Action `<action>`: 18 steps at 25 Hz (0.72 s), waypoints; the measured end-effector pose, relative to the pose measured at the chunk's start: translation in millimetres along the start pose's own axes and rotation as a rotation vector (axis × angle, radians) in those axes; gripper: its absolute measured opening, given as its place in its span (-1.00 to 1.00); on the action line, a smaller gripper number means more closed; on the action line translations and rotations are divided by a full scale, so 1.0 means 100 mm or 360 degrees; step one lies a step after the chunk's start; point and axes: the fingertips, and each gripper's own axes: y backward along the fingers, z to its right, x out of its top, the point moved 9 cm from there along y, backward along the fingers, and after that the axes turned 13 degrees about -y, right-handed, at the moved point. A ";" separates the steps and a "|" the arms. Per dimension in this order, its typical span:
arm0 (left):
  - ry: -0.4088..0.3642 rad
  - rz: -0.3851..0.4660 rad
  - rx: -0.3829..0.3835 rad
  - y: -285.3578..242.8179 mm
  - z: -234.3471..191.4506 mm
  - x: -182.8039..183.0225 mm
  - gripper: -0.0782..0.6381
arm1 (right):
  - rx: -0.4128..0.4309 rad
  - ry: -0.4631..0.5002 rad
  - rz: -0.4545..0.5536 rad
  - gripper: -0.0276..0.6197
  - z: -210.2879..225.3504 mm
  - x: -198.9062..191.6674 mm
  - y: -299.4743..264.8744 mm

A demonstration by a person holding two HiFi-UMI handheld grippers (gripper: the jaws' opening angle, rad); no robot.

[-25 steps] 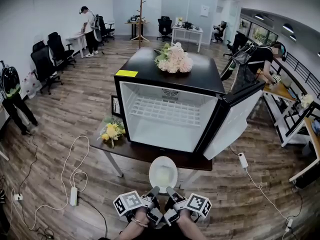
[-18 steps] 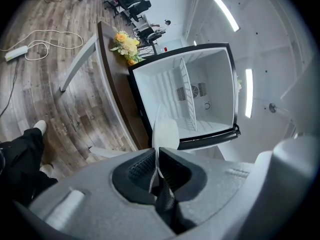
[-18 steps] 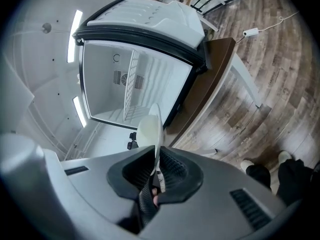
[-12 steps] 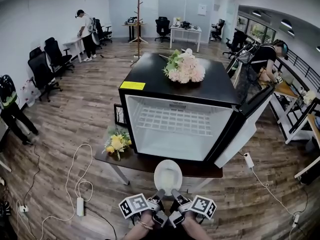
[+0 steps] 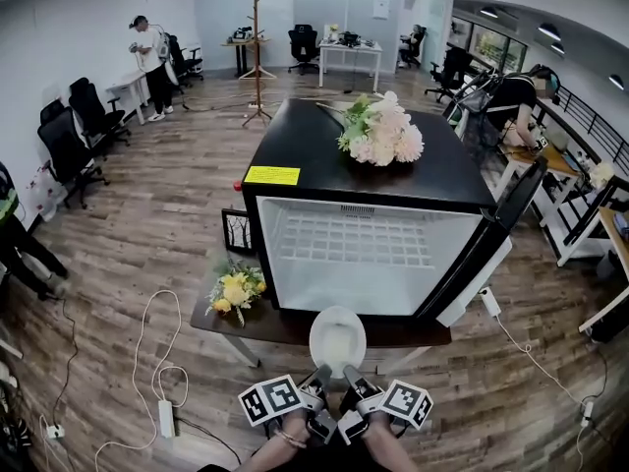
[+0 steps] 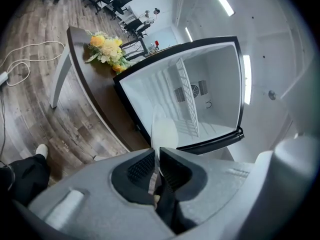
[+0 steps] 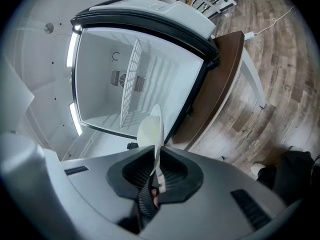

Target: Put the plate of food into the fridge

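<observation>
A white plate (image 5: pixel 337 340) with pale food on it hangs level in front of the table edge, just below the open fridge (image 5: pixel 366 250). My left gripper (image 5: pixel 316 382) pinches the plate's near rim from the left, and my right gripper (image 5: pixel 352 381) pinches it from the right. In the left gripper view the plate (image 6: pixel 164 133) stands edge-on between the left gripper (image 6: pixel 158 155) pads; these jaws have just been opening a little, with the rim still between them. In the right gripper view the right gripper (image 7: pixel 155 157) clamps the plate (image 7: pixel 149 131). The fridge's white inside holds one wire shelf (image 5: pixel 354 236).
The fridge stands on a dark table (image 5: pixel 263 324), its door (image 5: pixel 488 256) swung out to the right. Yellow flowers (image 5: pixel 234 288) and a small frame (image 5: pixel 237 231) sit left of it, a pink bouquet (image 5: pixel 384 134) on top. A power strip (image 5: pixel 165 417) and cables lie on the floor.
Both grippers and the plate have moved forward toward the fridge opening. The fridge now looms larger and nearer in the head view.
</observation>
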 end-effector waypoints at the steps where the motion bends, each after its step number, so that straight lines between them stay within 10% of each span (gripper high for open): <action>1: -0.0008 -0.0005 0.0002 0.01 0.00 0.03 -0.70 | 0.0005 -0.0006 0.0006 -0.79 -0.02 -0.02 -0.01; 18: -0.0085 0.0038 -0.0085 0.02 0.65 0.50 -0.70 | 0.0118 0.0066 0.0000 -0.78 -0.74 0.21 0.05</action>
